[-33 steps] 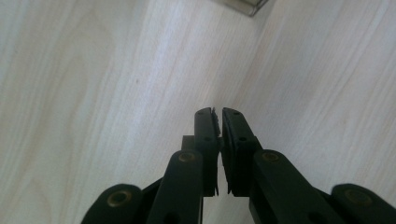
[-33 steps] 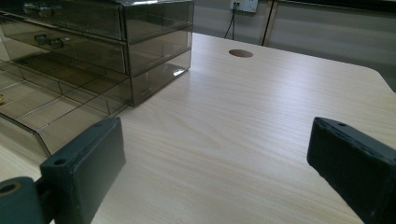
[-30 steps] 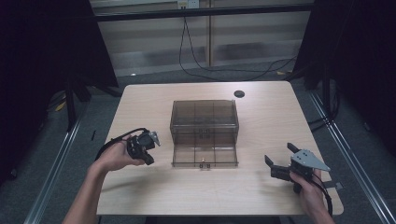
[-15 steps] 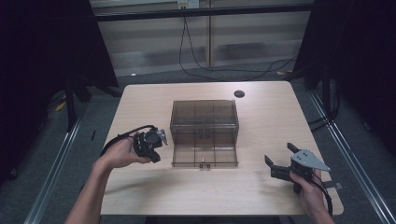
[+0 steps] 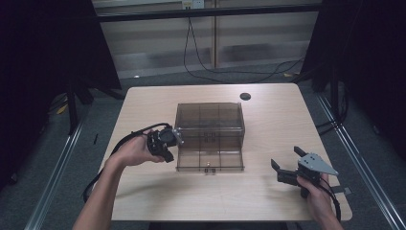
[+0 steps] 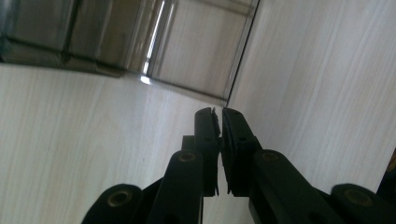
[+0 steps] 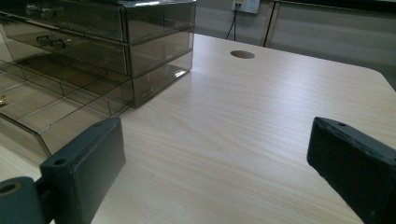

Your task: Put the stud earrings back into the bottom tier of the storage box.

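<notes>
A pale wood table stands on grey floor, dark curtains around. A smoky clear drawer box sits at centre, its bottom drawer pulled out. The left gripper, jaws pressed together, sits at the box's 9 o'clock, perhaps touching it. The right gripper, jaws spread wide, rests at 4 o'clock.

The left gripper, at centre-left of the high view, has its jaws closed together. The right gripper, at lower right, has its jaws wide apart.
</notes>
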A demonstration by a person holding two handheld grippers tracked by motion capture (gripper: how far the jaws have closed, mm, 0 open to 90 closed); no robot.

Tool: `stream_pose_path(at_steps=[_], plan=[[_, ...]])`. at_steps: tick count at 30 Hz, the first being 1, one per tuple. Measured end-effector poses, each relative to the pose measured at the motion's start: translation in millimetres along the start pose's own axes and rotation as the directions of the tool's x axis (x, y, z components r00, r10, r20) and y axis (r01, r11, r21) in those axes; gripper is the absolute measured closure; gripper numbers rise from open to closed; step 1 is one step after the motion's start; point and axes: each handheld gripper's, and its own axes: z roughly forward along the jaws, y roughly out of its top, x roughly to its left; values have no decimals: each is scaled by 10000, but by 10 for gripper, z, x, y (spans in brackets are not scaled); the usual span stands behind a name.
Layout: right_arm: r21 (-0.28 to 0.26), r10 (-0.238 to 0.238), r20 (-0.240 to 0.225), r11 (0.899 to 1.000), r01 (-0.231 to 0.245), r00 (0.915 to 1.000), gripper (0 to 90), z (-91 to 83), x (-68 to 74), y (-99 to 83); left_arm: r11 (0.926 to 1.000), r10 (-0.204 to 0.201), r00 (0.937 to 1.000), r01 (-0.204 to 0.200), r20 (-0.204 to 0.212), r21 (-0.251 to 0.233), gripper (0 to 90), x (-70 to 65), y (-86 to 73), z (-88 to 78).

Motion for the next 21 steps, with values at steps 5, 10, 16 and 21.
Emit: stream_pose_path(at_steps=[5,10,16,21], plan=[[21,-30,-47,10000,30,10000,37,4,5,1,9999,122,9999,-121,-36,75,856,20,151,8],[16,-66,-74,10000,66,10000,37,7,6,1,9994,340,9994,-340,66,-20,856,8,313,31],[22,-51,-91,10000,51,9999,37,7,5,2,9980,627,9980,-626,82,-44,855,-20,516,56],[-16,-15,-28,10000,15,10000,37,6,-1,1,9957,929,9950,-928,360,-33,855,-35,687,99]])
